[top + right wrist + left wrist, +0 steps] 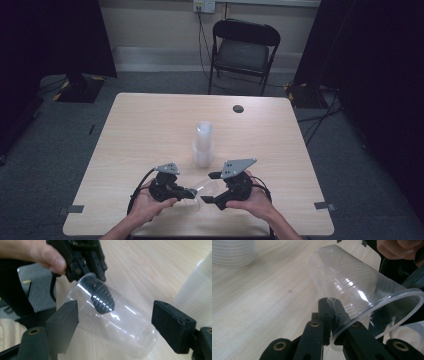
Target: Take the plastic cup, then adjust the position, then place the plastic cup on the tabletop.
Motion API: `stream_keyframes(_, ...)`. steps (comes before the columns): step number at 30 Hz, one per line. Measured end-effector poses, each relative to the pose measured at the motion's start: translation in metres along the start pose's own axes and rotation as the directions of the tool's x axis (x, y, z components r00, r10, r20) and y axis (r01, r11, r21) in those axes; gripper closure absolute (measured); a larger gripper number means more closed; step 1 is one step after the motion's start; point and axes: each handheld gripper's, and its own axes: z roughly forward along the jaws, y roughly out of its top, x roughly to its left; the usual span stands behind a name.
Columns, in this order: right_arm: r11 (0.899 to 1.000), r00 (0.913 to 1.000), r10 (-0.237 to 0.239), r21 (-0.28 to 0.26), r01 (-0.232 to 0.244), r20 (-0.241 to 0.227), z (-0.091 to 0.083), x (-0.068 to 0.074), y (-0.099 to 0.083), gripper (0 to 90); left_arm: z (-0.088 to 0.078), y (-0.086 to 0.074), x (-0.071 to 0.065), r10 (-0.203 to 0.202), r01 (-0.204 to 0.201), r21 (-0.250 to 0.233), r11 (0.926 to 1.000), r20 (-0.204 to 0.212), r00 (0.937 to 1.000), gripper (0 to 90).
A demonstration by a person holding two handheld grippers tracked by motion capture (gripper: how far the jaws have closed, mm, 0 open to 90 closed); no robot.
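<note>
A clear plastic cup (202,187) (352,282) (125,327) is held on its side just above the table's front edge. My left gripper (191,192) (331,302) (100,290) is shut on the cup's rim, one jaw inside the cup and one outside. My right gripper (211,187) (115,315) faces it from the right, open, with its two pads on either side of the cup's bottom half. Whether a pad touches the wall is unclear. A tall stack of clear cups (203,145) (233,252) (197,297) stands upright mid-table, just beyond both grippers.
The light wooden table (150,130) has a dark round cable hole (238,108) near its far edge. A black folding chair (243,47) stands beyond the table. Dark curtains hang at both sides.
</note>
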Motion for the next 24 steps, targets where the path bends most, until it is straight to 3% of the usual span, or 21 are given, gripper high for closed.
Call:
stream_keyframes(3, 0.999, 0.9997, -0.025, 0.026, 0.025, -0.004, 0.005, 0.002, 0.0, 18.7, -0.002, 0.0, 0.002, 0.004, -0.004, 0.007, 1.0, -0.004, 1.0, 88.6)
stream_keyframes(9, 0.993, 0.9948, -0.097, 0.064, 0.095, 0.03, 0.007, 0.009, -0.001, 16.7, -0.001, 0.0, 0.003, -0.048, 0.048, 0.001, 0.9988, 0.004, 0.9988, 88.7)
stream_keyframes(13, 0.99, 0.9907, -0.126, 0.077, 0.122, 0.049, 0.006, 0.012, -0.002, 15.4, -0.001, 0.001, 0.004, -0.06, 0.06, 0.005, 0.9982, 0.017, 0.998, 88.8)
stream_keyframes(18, 0.981, 0.9825, -0.175, 0.101, 0.168, 0.065, 0.011, 0.016, -0.003, 12.1, 0.002, 0.002, 0.01, -0.118, 0.117, 0.02, 0.993, 0.052, 0.9917, 88.8)
stream_keyframes(24, 0.967, 0.9716, -0.227, 0.137, 0.216, 0.069, 0.021, 0.023, -0.005, 10.6, 0.003, 0.002, 0.011, -0.147, 0.144, 0.043, 0.9886, 0.06, 0.9874, 88.9)
